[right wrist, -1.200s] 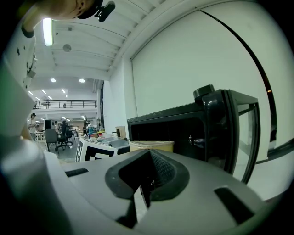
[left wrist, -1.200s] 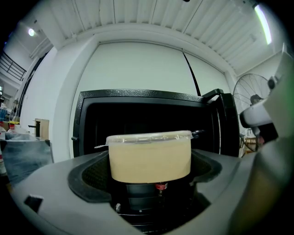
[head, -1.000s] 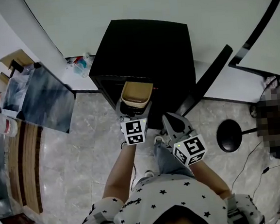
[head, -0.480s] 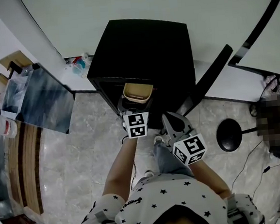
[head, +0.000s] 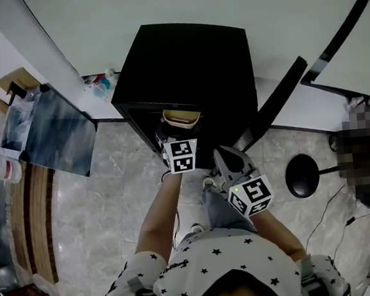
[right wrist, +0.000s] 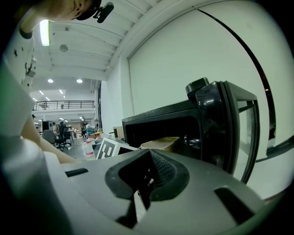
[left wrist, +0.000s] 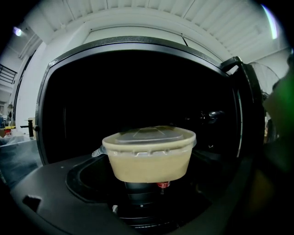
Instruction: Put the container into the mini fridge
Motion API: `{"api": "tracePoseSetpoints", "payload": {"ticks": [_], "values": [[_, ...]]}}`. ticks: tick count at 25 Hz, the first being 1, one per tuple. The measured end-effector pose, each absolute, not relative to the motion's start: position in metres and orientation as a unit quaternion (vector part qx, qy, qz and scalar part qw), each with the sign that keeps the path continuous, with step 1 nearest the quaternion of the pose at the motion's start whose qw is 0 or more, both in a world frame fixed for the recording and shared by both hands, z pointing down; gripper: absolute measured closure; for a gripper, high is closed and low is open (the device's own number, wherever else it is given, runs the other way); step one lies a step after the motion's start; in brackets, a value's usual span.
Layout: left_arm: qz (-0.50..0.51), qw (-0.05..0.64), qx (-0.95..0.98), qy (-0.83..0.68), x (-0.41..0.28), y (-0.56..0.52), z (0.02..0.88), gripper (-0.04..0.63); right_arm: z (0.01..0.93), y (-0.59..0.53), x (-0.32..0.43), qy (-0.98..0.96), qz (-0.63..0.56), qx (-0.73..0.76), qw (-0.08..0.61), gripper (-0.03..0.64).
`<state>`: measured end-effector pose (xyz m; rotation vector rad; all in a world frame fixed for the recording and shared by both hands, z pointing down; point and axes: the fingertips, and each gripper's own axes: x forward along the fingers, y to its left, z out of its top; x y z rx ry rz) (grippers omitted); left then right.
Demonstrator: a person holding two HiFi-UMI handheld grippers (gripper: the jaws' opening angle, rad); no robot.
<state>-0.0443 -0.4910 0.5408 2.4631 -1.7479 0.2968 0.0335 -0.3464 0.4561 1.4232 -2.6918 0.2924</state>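
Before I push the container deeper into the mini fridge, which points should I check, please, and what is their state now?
1. Door of the mini fridge open: ok.
2. Left gripper shut on the container: ok.
3. Lid seated on it: ok.
4. Container held level: ok.
5. Room free inside: cannot tell, the interior is dark.
6. Right gripper shut, empty, outside the opening: ok.

A white short-sleeved shirt (head: pixel 215 267) dotted with small black stars is worn, seen at 6 o'clock. The left gripper (head: pixel 171 137) and grey right gripper (head: pixel 225 155) are each capped by a white, black-patterned marker cube (head: pixel 180 156).
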Motion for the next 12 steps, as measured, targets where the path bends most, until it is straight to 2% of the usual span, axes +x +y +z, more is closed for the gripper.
{"api": "tracePoseSetpoints", "payload": {"ticks": [12], "values": [[0.105, 0.059, 0.813, -0.570, -0.037, -0.513, 0.549, 0.063, 0.456, -0.353, 0.037, -0.880, 0.093, 0.464, 0.044, 0.623]]}}
